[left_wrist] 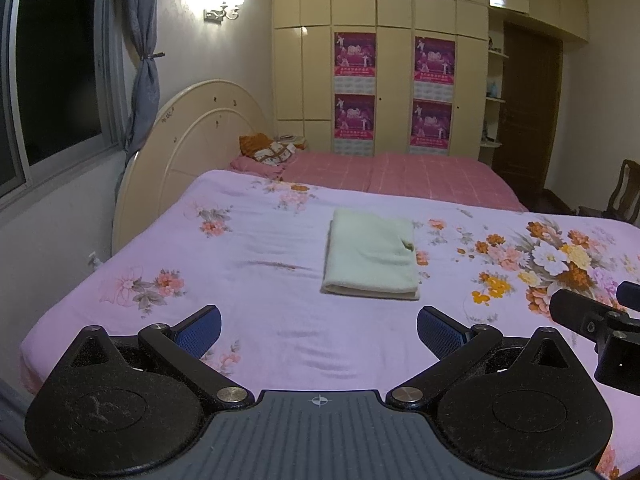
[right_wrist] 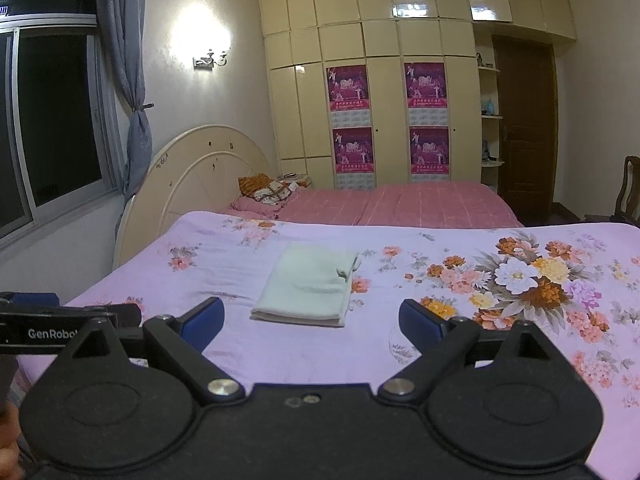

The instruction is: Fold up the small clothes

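Closest to me, my left gripper (left_wrist: 319,330) hangs over the near edge of the floral bedsheet (left_wrist: 248,248) with jaws spread wide, nothing between the blue pads (left_wrist: 438,332). My right gripper (right_wrist: 311,322) sits just beside it, same story: fingers far apart, empty, hovering above the sheet. Ahead of both, near the middle of the bed, lies the pale green cloth (left_wrist: 370,258), flat and apart from either gripper. It looks already folded into a neat rectangle, layered edge facing me, small dark mark near its right edge; I can't tell what that is. My read: light, limp, terry-like fabric with no stiffness, so it will sag and unfold if lifted from one point. Pads should bite fine on it; slipping is unlikely, dragging the sheet underneath is the bigger risk. I'd pinch the two near corners, one gripper each, catching all layers. Beyond it, a pink checked bed (left_wrist: 420,176), headboard (left_wrist: 192,136), then wardrobe (left_wrist: 380,8).
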`<act>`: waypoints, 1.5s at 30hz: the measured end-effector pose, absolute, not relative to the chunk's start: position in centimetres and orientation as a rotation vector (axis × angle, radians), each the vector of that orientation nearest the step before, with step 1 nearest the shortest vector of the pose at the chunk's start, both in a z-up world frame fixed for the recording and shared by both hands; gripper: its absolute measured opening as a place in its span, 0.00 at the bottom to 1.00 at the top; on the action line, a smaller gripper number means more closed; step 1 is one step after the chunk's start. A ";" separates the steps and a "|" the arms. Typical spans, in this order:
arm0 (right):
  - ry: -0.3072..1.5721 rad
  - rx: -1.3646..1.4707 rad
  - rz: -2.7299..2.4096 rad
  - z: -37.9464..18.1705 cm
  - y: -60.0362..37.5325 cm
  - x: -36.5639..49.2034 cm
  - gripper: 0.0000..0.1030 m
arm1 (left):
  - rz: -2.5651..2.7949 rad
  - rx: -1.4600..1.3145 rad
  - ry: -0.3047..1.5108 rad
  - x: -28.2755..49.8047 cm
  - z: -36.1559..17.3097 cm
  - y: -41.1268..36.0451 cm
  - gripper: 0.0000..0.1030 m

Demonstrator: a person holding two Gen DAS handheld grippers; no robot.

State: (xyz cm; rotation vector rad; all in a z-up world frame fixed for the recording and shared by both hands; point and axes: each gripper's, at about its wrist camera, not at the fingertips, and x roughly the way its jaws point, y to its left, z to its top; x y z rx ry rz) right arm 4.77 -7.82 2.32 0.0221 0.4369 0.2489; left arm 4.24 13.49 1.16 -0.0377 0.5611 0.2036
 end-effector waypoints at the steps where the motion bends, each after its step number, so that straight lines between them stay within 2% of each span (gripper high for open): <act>1: 0.438 0.023 0.248 2.3 -7.8 4.9 0.91 | 0.204 -0.038 0.561 4.2 1.1 13.5 1.00; 45: 0.485 0.021 0.264 0.0 -7.9 7.2 0.92 | 0.149 -0.017 0.595 7.7 -0.5 12.5 1.00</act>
